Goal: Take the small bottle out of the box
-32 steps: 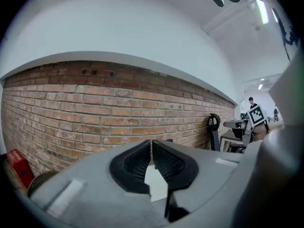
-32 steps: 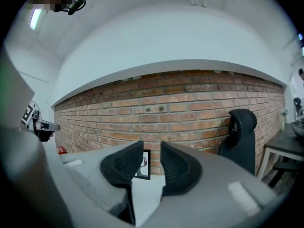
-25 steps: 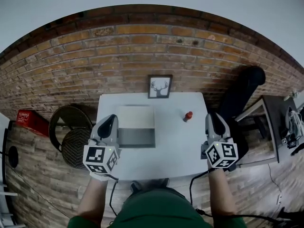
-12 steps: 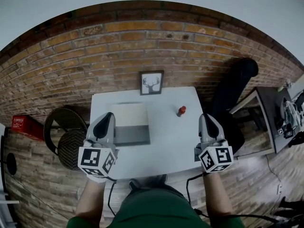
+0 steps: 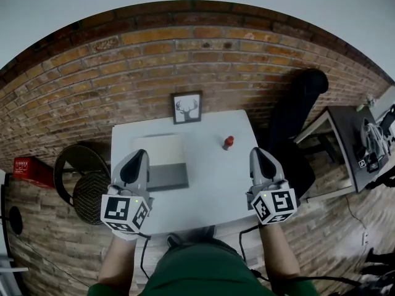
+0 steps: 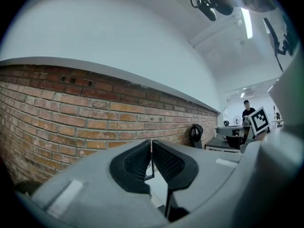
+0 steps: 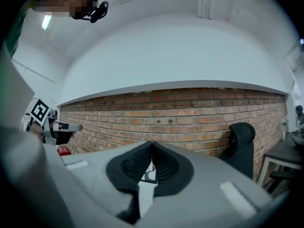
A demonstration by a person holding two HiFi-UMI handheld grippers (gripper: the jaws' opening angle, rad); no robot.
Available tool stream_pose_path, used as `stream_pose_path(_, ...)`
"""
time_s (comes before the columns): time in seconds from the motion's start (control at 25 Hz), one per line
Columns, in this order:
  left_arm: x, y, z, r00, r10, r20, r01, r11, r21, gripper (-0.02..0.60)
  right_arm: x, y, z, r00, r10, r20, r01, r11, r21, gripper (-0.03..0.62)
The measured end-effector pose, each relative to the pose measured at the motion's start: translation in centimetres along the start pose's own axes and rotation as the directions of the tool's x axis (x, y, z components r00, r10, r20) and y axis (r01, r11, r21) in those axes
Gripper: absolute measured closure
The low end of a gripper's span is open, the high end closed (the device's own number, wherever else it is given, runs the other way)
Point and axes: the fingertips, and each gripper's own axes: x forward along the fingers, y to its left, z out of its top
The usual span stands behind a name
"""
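A small red bottle (image 5: 228,142) stands upright on the white table (image 5: 213,190), outside and to the right of the box (image 5: 162,163). The box is flat, with a cream top and a grey front. My left gripper (image 5: 141,156) hovers over the table's front left, just beside the box's left edge. In the left gripper view its jaws (image 6: 151,146) touch with nothing between them. My right gripper (image 5: 255,152) hangs at the table's right edge, short of the bottle. Its jaws (image 7: 152,148) are closing and their tips meet on nothing.
A framed deer picture (image 5: 187,108) leans on the brick wall (image 5: 185,60) at the table's back. A black office chair (image 5: 296,113) stands at the right, and a grey desk (image 5: 352,134) beyond it. A round woven stool (image 5: 86,187) and a red case (image 5: 31,168) are at the left.
The head view has drifted, so the table, box and bottle sit further left and higher in the picture. Both grippers keep their posture over the table's front.
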Motion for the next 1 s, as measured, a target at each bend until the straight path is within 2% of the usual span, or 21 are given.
stream_pose_path(0.32, 0.6, -0.4, -0.4, 1.000, 0.003, -0.013, -0.003, 1.000, 0.000, 0.567, 0.2, -0.6, -0.3, 1.000, 0.003, -0.020, -0.003, 1.000, -0.020, 0.589)
stream_pose_path(1.0, 0.8, 0.2, -0.6, 0.999, 0.027, -0.022, -0.027, 1.000, -0.006, 0.568, 0.7, -1.0, 0.4, 1.000, 0.023, 0.007, -0.023, 1.000, 0.020, 0.589)
